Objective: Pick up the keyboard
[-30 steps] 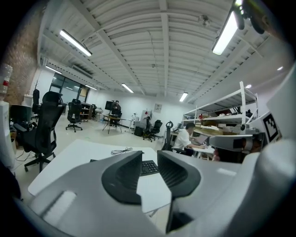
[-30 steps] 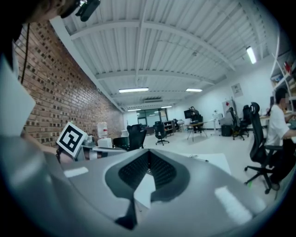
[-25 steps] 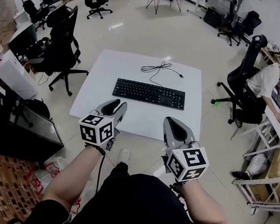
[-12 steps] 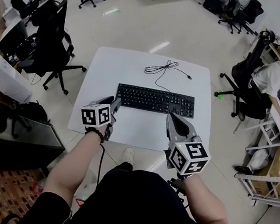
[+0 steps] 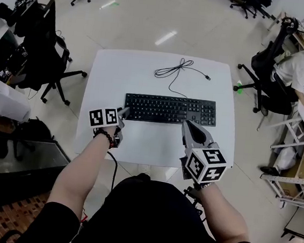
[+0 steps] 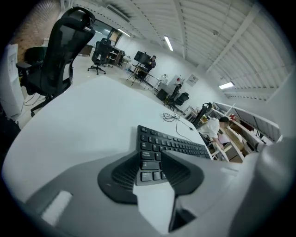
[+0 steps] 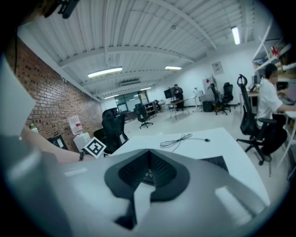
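A black keyboard (image 5: 170, 110) lies flat in the middle of the white table (image 5: 108, 70), and its coiled cable (image 5: 176, 69) trails toward the far edge. My left gripper (image 5: 122, 114) is at the keyboard's near left corner. In the left gripper view its jaws (image 6: 150, 156) are opening, and the keyboard's left end (image 6: 171, 146) shows in the gap just ahead, with no pad pressing on it. My right gripper (image 5: 187, 125) hovers just in front of the keyboard's near edge, right of centre. Its jaws (image 7: 148, 153) are shut and hold nothing. The keyboard's corner (image 7: 215, 163) shows to their right.
Black office chairs (image 5: 41, 42) stand left of the table, and another chair (image 5: 266, 63) stands to its right. A person (image 5: 298, 69) sits at a desk on the far right. A dark cabinet (image 5: 23, 164) is at the lower left. My lap is under the table's near edge.
Both grippers have moved forward and down over the table toward the keyboard. The left one has reached its near left corner and the right one has neared its front edge.
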Available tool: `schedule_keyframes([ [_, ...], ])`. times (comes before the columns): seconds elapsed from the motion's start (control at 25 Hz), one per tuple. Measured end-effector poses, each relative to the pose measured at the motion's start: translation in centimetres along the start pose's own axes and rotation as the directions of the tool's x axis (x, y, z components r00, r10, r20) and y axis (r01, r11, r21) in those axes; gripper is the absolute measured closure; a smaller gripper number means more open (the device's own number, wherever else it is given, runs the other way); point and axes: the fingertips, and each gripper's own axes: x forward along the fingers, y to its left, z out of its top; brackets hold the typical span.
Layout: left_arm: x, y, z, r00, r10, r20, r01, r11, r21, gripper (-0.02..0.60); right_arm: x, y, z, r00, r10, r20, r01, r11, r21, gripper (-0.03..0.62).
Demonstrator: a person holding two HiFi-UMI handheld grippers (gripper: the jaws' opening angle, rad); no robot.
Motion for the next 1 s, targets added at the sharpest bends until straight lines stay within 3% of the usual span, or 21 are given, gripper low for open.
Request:
schedule_keyframes([
  [0.4,2.9,1.4,-0.2,0.996,-0.046,-0.078,0.040,0.997,-0.071,0.449,1.2,-2.3,-1.6,0.998,-0.061,-0.034,0.063,0.996,0.065,0.592],
  [0.68,3.1,1.7,-0.5,0.992,-0.066,-0.108,0.054,0.992,-0.117,0.474,2.1,-3.1,-3.1,0.995,-0.061,-0.075,0.069,0.990,0.123,0.592],
  [1.0,1.0,0.2,0.1,0.989,-0.112,-0.094,0.101,0.988,-0.116,0.492,3.4,-4.3,-6.9,0.989,-0.010,-0.149,0.061,0.938,0.342,0.587],
])
